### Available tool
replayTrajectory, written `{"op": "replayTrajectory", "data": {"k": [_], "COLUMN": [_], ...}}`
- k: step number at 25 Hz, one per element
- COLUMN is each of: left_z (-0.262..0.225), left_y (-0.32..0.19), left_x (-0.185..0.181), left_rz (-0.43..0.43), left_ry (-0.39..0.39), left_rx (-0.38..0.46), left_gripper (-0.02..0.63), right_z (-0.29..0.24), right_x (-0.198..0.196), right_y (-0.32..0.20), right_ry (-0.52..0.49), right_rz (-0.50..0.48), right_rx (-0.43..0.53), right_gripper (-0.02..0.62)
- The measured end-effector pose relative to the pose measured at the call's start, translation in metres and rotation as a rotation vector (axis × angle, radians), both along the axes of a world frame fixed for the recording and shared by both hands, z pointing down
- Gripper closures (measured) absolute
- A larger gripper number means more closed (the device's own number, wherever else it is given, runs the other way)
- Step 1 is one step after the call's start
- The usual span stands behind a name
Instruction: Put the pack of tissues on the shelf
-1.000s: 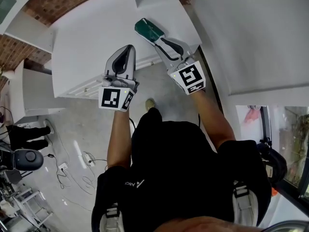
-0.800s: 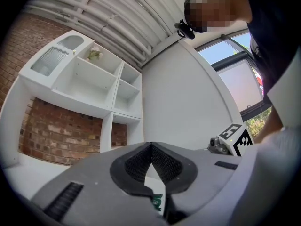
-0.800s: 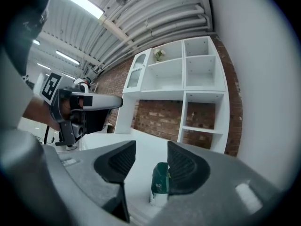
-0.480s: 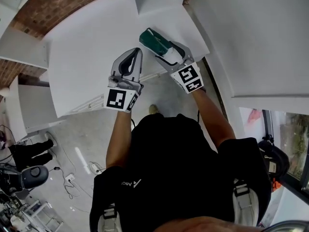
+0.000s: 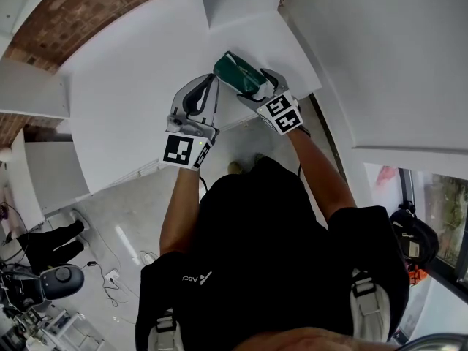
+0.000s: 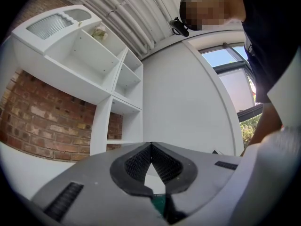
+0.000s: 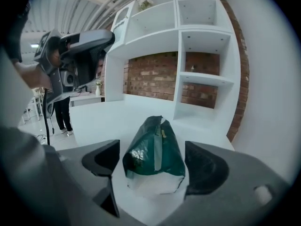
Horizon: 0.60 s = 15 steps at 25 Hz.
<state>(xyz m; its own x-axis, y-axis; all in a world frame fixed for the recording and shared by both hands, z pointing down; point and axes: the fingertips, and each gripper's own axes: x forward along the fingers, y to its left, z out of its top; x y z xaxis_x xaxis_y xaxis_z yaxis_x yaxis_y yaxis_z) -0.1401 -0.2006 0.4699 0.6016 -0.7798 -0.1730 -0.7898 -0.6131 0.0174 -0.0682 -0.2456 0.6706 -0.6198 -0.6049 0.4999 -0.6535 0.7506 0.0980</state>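
The pack of tissues (image 7: 154, 154), dark green with a white end, lies on the white shelf surface (image 7: 108, 112). It sits between the jaws of my right gripper (image 7: 151, 149), which are opening, with a gap showing on each side of the pack. From the head view the pack (image 5: 238, 73) rests near the shelf's front edge, with the right gripper (image 5: 252, 85) around it. My left gripper (image 5: 210, 82) hovers just left of it, shut and empty. In the left gripper view the left gripper (image 6: 150, 146) has its pads meeting at the tip.
The white shelf surface (image 5: 139, 72) stretches left and back. A white unit of open compartments (image 7: 202, 46) stands against a brick wall (image 7: 155, 67) behind the pack. A white wall panel (image 5: 380, 57) rises at the right. A person's legs (image 7: 61, 114) stand at the far left.
The right gripper's jaws have spread off the pack, which now lies on the shelf. The left gripper has come closer to the right one.
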Motion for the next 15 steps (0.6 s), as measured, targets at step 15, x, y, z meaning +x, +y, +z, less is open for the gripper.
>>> {"op": "replayTrajectory", "data": {"k": [15], "left_z": [0.017], "left_y": [-0.025], "left_x": [0.001], "left_rz": [-0.043], "left_ry": [-0.007], "left_rx": [-0.047], "left_gripper": [0.609], "right_z": [0.048], "right_x": [-0.002], "right_y": [-0.017], "right_ry": [0.119], "right_rz": [-0.043], "right_rx": [-0.101], "right_gripper": [0.187]}}
